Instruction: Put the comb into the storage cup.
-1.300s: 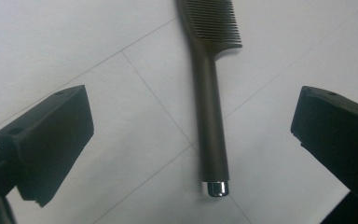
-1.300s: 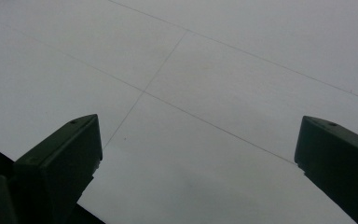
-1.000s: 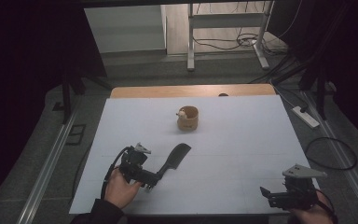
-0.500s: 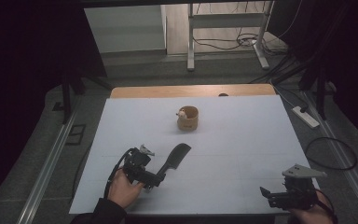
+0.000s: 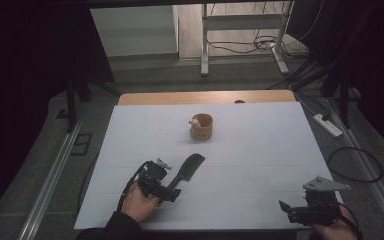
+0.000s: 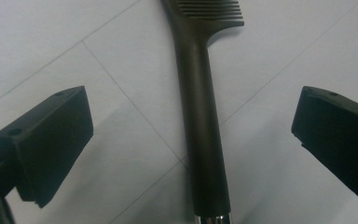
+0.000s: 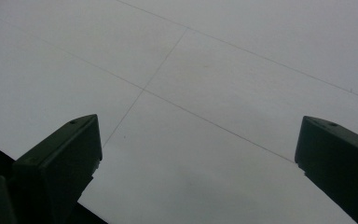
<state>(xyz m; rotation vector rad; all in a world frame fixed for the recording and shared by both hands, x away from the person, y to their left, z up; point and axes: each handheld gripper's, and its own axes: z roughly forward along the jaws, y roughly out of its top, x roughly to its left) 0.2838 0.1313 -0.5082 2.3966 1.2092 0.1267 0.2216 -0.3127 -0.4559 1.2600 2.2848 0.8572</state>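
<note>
The fingers [image 6: 51, 144] of the left gripper [image 6: 191, 149] stand wide apart, one on each side of a black comb [image 6: 203, 116] that lies flat on the white table [image 6: 74, 51]. The comb's handle runs straight up the gap between them, touching neither finger, and its teeth lie beyond the fingertips. A band of metal shows at the handle's near end. In the high view, the left gripper [image 5: 166, 186] sits low at the comb's [image 5: 190, 167] near end, held in a hand [image 5: 140, 202].

Further ahead of these fingers, well apart from the comb, stands a small wooden cup [image 5: 201, 127] (something pale rests at its rim, too small to name).

The right gripper [image 7: 196, 172] also stands wide open, with bare table between its fingers.

Judging by this, the grasp is lined up but not closed; gripping, lifting and perhaps carrying the comb towards the cup all remain.
</note>
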